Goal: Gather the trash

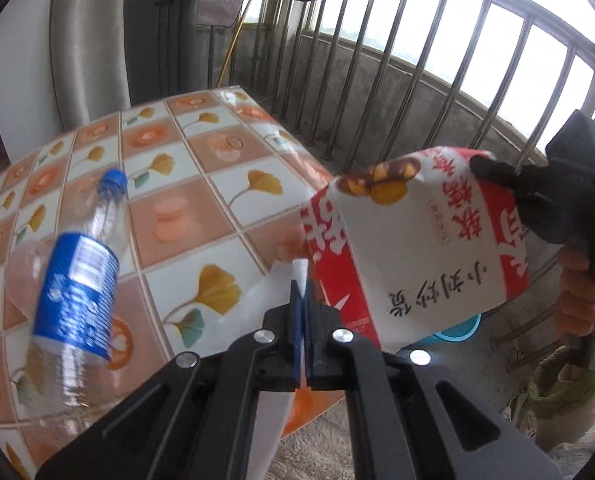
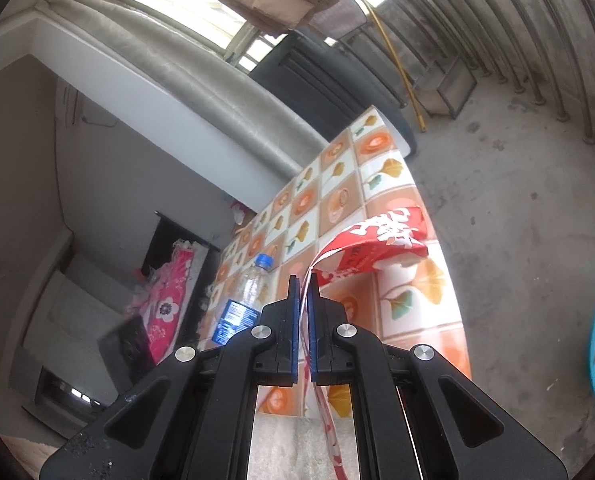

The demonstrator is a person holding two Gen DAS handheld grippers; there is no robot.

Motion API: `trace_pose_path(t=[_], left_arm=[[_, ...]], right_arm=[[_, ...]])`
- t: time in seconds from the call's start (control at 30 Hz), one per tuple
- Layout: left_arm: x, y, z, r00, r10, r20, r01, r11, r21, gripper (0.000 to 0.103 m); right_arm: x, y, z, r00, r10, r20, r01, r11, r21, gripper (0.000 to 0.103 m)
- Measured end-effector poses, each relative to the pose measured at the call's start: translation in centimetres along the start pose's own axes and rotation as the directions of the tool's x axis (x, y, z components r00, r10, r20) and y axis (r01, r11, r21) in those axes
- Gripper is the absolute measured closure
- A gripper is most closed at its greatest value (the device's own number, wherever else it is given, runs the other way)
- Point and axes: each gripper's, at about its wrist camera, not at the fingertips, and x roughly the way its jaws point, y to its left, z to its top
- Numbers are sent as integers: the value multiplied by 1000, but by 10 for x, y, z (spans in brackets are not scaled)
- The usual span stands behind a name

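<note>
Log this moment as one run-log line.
left gripper: shut on white scrap | right gripper: shut on snack bag | bottle: on table

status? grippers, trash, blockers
Left gripper shut on white sheet. Right gripper shut on red-and-white bag, lifted above table. Plastic bottle not yet collected. Nothing blocking.
</note>
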Motion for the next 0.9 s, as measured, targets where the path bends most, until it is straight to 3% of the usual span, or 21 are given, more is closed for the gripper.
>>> trace_pose_path(t=[0.1,0.23,0.33,0.5,0.7,0.8,0.9], left_arm=[[17,2,-18,999,-10,-33,9,999,-39,101],[17,-2,-32,999,-34,-31,32,998,-54,70],[18,-7,-38,999,-29,-30,28,999,-28,64],[23,-17,-39,999,34,-26,-33,998,44,63],[26,-31,-44,993,115,-13,-112,983,144,63],[26,-31,-44,992,126,-14,-123,983,133,63],[25,-30,-42,990,143,-14,-140,983,119,72]], right_arm=[[-3,-2,-1,1000,-11,-1,11,1000,6,98],[-7,0,-1,1000,-31,5,31,999,-8,96],[-6,-3,-1,1000,-20,1,20,1000,14,87],[-1,-8,-2,1000,-14,-16,15,999,43,77],[2,-10,-5,999,-38,-28,40,998,44,77],[2,-8,-5,997,-65,-30,66,997,29,85],[3,-8,-5,996,-78,-42,80,997,25,95]])
